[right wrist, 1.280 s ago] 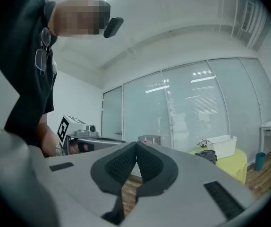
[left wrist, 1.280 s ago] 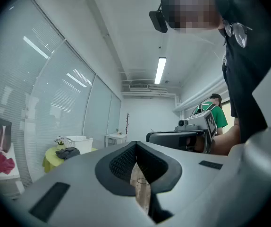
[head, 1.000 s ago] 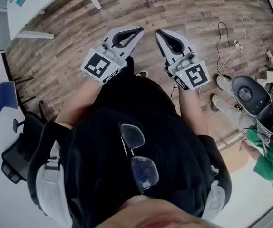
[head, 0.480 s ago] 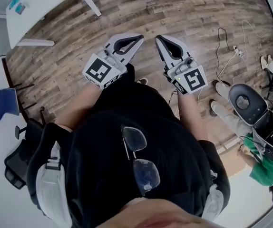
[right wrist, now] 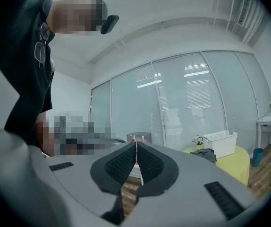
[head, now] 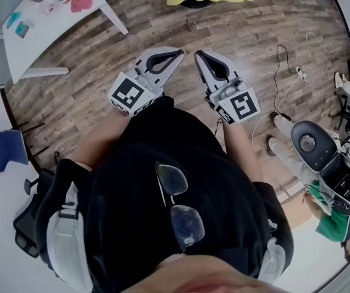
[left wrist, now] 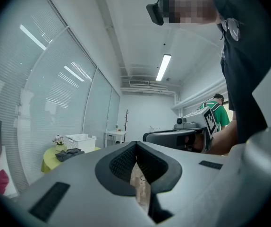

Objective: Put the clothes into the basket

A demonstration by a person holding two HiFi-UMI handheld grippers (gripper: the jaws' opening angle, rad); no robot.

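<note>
Head view: your left gripper (head: 176, 55) and right gripper (head: 199, 55) point toward twelve o'clock, jaws pressed together, empty. Left gripper view: dark clothes (left wrist: 69, 154) lie beside the white basket (left wrist: 81, 142) at eight o'clock. Right gripper view: both at four o'clock.

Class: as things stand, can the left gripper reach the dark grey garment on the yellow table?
Probably not yet. The left gripper is well short of the dark grey garment, which lies on the round yellow table beside the white plastic basket. Only wooden floor seems to lie between.
</note>
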